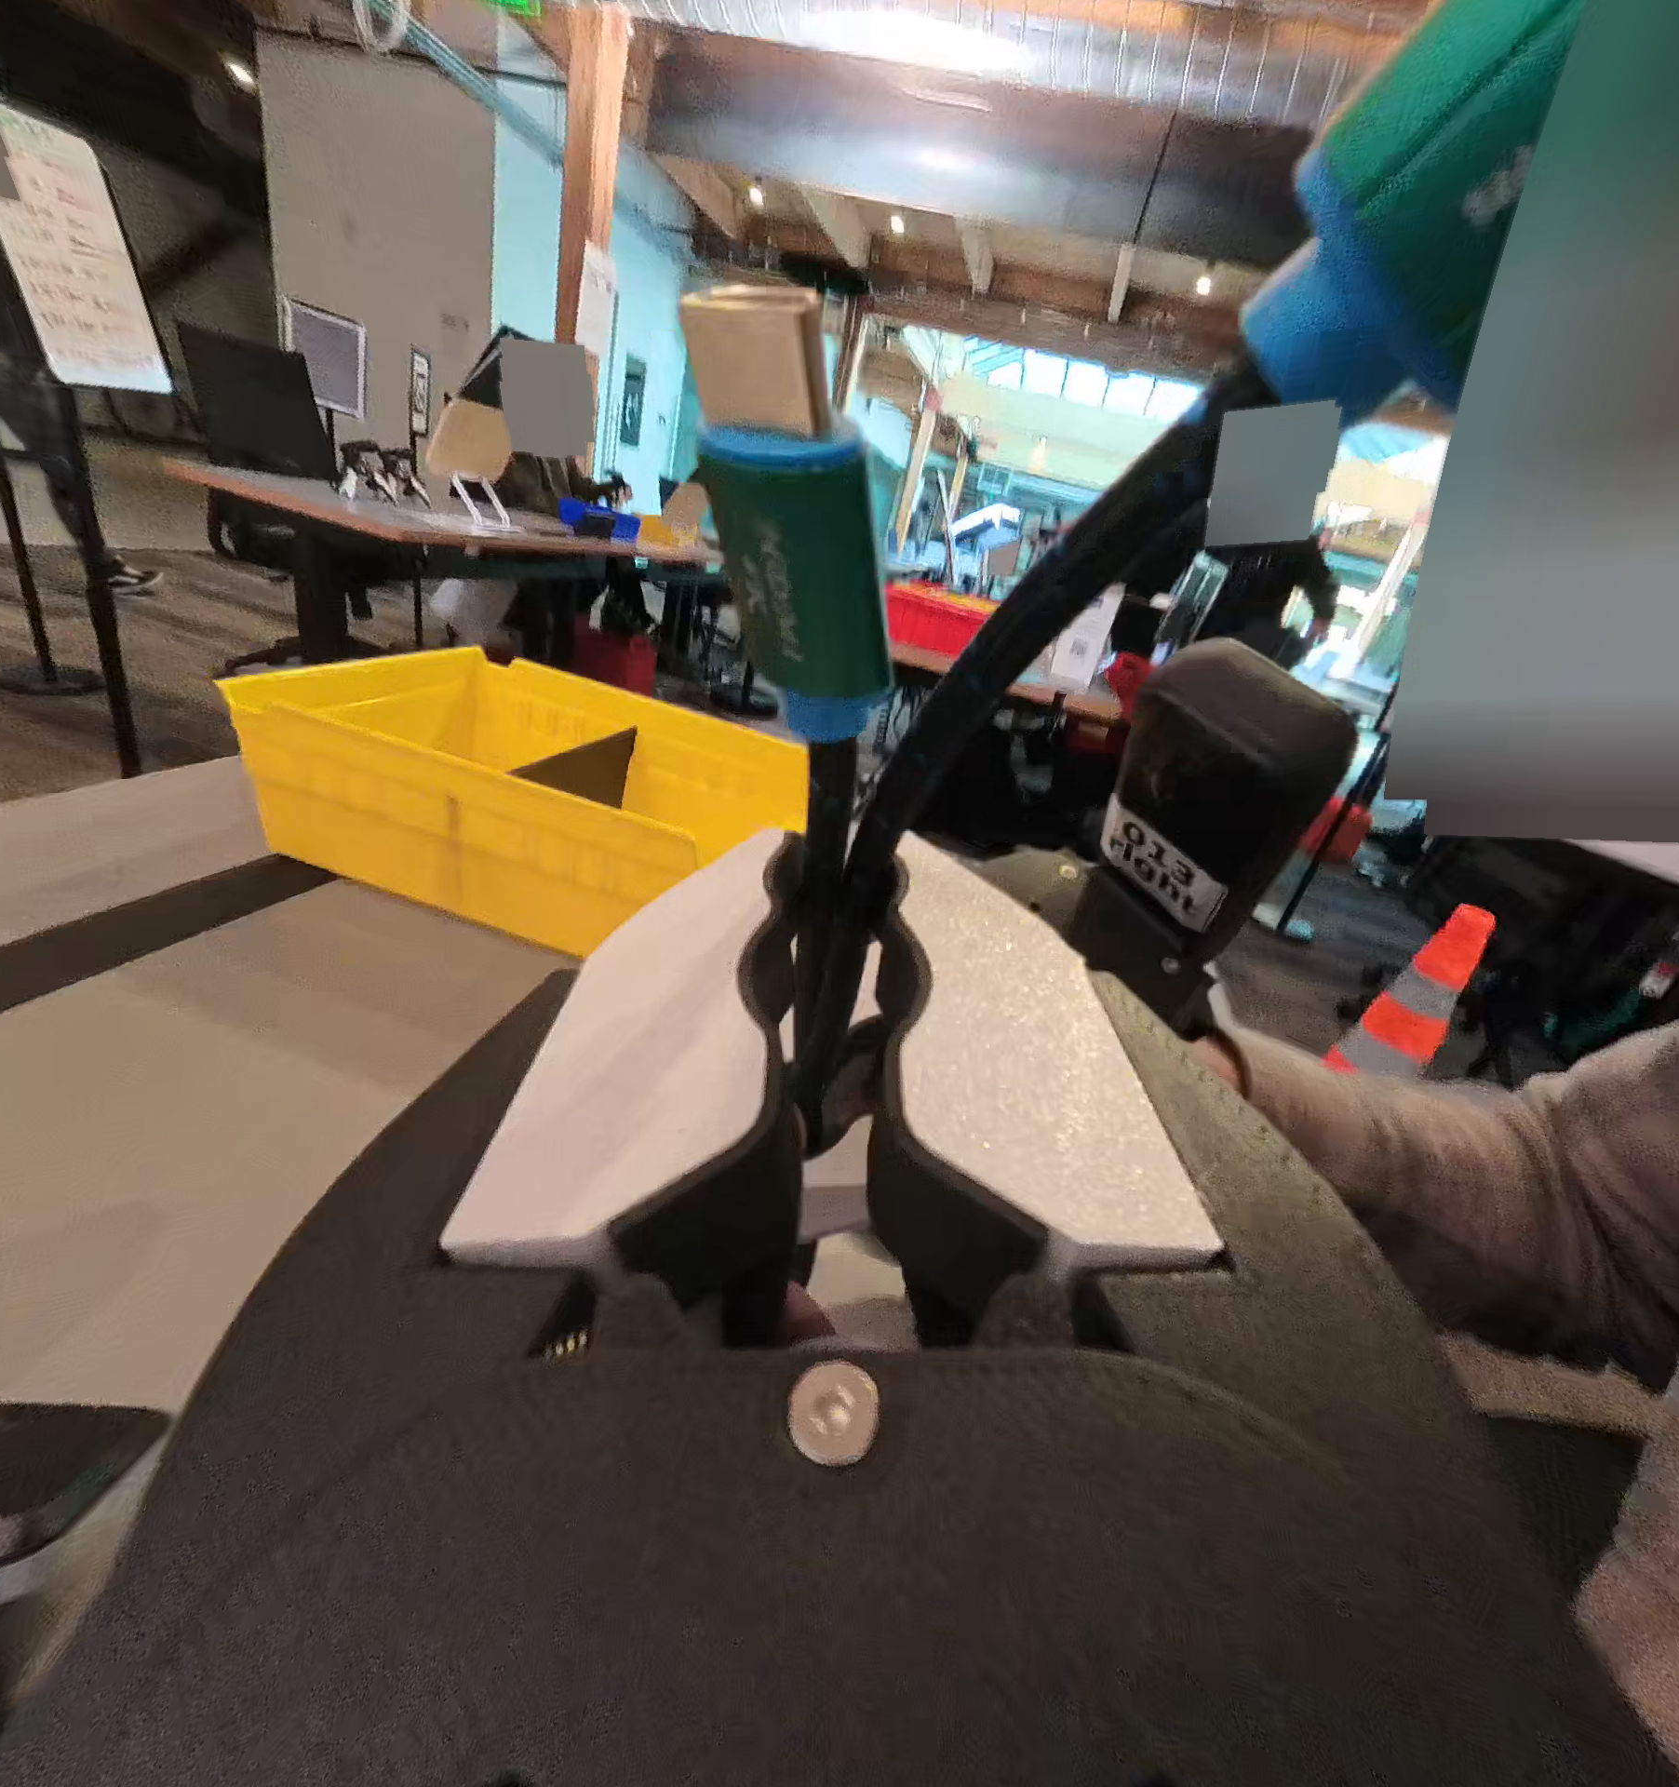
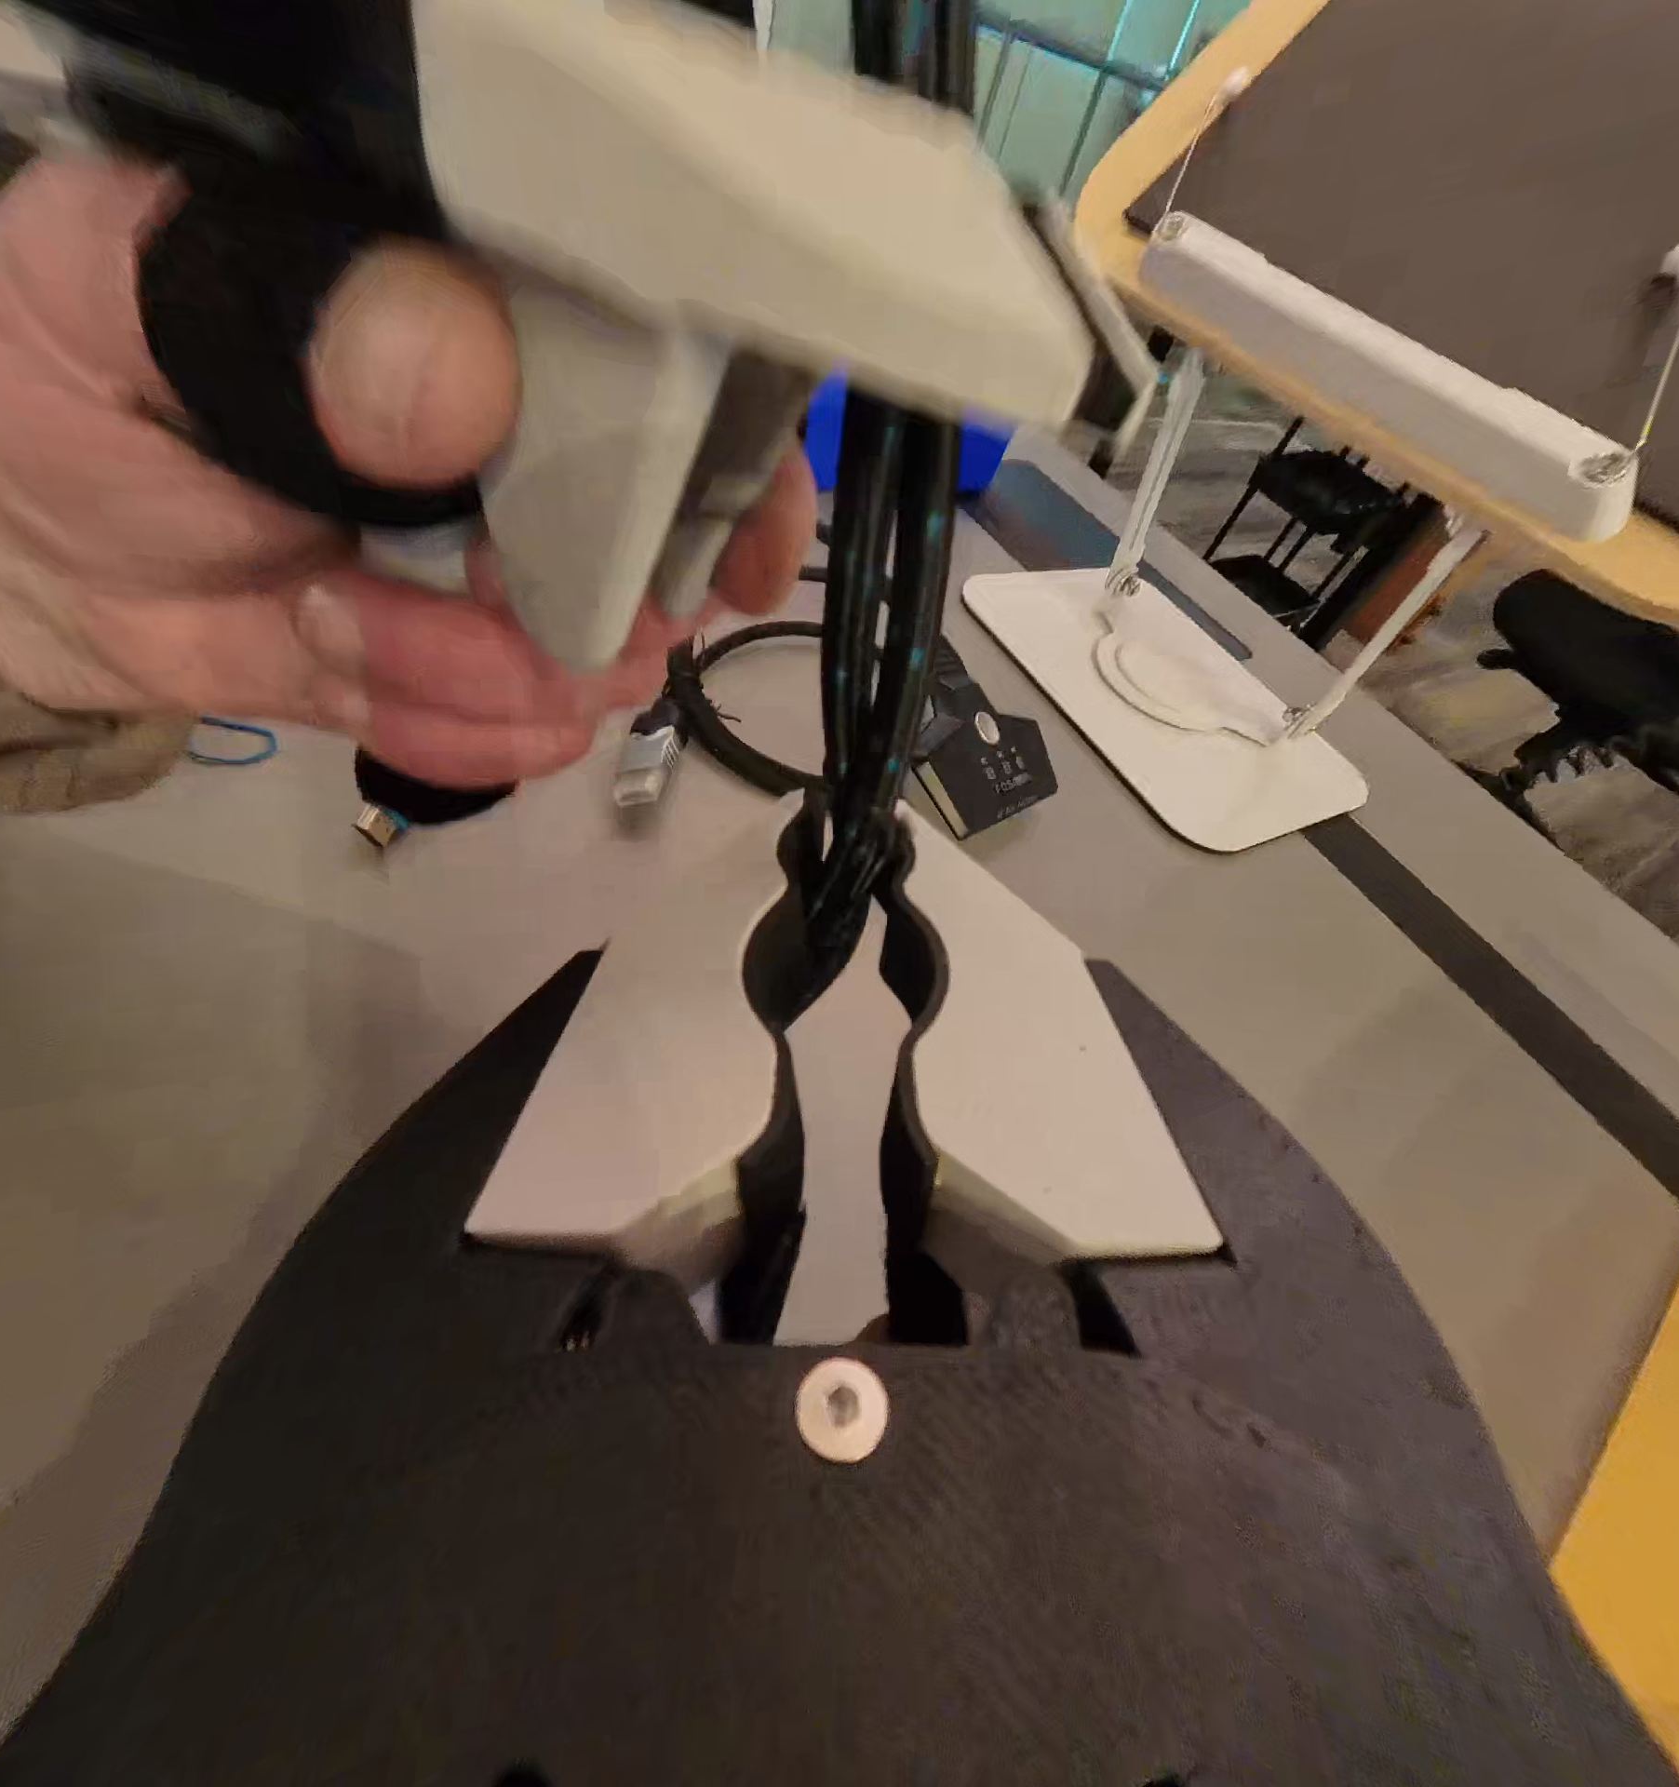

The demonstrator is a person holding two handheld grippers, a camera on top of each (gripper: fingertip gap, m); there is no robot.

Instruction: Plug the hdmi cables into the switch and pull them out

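While both jaws were clamped on the limp HDMI cable bundle [image 1: 831,928], the stiff green plug [image 1: 797,571] was judged the better hold; switch [image 2: 995,764] left on desk [image 2: 236,967].

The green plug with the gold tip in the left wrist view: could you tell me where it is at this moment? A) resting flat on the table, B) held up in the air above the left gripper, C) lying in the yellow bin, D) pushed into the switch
B: the green plug stands above the left gripper, whose fingers pinch its black cable; the yellow bin lies behind it.
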